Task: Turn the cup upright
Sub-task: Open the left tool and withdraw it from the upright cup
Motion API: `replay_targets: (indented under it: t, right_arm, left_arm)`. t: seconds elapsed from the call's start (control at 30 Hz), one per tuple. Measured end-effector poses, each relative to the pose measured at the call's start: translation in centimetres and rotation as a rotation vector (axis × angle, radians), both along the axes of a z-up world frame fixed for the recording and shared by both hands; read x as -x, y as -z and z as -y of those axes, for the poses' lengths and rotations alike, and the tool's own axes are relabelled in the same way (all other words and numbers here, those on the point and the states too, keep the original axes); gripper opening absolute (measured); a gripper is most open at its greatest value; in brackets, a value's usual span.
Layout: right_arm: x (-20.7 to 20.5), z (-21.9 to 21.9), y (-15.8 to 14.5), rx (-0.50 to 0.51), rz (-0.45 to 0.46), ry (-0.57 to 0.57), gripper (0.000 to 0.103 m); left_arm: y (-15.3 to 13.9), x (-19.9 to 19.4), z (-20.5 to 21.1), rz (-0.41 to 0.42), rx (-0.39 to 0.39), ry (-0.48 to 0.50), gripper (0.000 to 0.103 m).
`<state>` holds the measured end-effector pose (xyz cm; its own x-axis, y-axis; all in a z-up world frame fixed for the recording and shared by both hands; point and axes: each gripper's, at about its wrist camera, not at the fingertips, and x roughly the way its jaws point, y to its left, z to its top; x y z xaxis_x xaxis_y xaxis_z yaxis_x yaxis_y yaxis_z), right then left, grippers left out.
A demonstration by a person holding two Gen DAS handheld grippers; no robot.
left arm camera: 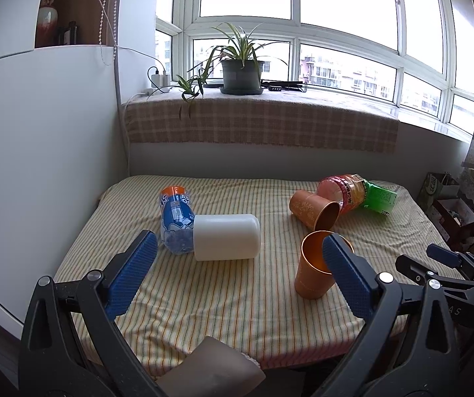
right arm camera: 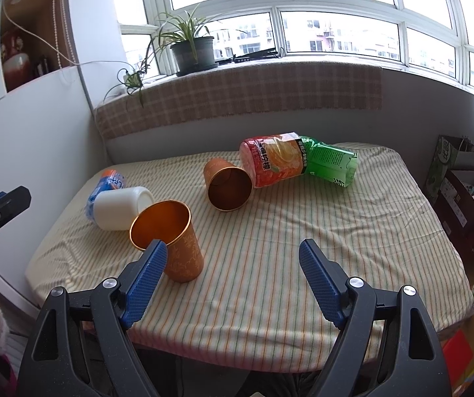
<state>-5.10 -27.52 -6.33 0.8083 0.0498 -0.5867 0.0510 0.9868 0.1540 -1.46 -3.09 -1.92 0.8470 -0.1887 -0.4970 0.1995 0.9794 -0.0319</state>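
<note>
An orange cup (left arm camera: 313, 273) (right arm camera: 174, 244) stands upright near the front of the striped table, mouth up. A second orange cup (left arm camera: 314, 210) (right arm camera: 227, 185) lies on its side farther back, mouth toward me. A white cup (left arm camera: 225, 236) (right arm camera: 119, 210) lies on its side at the left. My left gripper (left arm camera: 237, 264) is open and empty, its right finger (left arm camera: 346, 274) in front of the upright cup. My right gripper (right arm camera: 233, 274) is open and empty, its left finger (right arm camera: 147, 278) beside the upright cup.
A blue bottle (left arm camera: 176, 218) (right arm camera: 108, 183) lies behind the white cup. A red and green bottle (left arm camera: 357, 193) (right arm camera: 296, 160) lies at the back right beside the fallen orange cup. A white wall panel (left arm camera: 38, 149) borders the table's left. Boxes (right arm camera: 461, 185) stand at the right.
</note>
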Motion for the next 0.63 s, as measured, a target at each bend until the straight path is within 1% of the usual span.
replay_targets:
  t: [0.63]
  right_arm:
    - [-0.45, -0.66, 0.56, 0.009, -0.021, -0.025, 0.082]
  left_arm:
    - [0.22, -0.1, -0.48, 0.003, 0.001, -0.02, 0.102]
